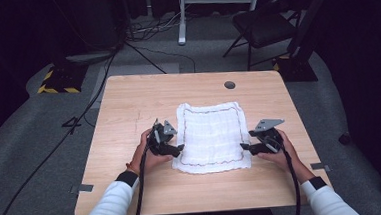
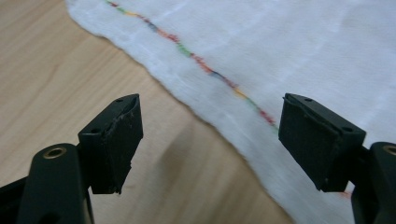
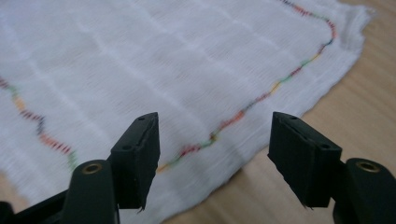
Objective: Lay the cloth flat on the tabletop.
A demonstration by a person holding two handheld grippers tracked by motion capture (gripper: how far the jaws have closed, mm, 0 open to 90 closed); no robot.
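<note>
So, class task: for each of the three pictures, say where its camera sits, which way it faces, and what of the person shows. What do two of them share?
High view: above the person's side, facing forward and down at the table; forearms, hands, left claw and right claw show.
Left gripper view: rides the left claw, facing the white cloth edge; open jaws show.
Right gripper view: rides the right claw, facing the cloth; open jaws show.
Shared: cloth with multicoloured stitching.

A light wooden table (image 1: pixel 128 106) carries a white cloth (image 1: pixel 210 136) with multicoloured stitching, spread flat at its middle towards the near edge. A dark round grommet (image 1: pixel 229 85) sits near the far edge, right of centre.
</note>
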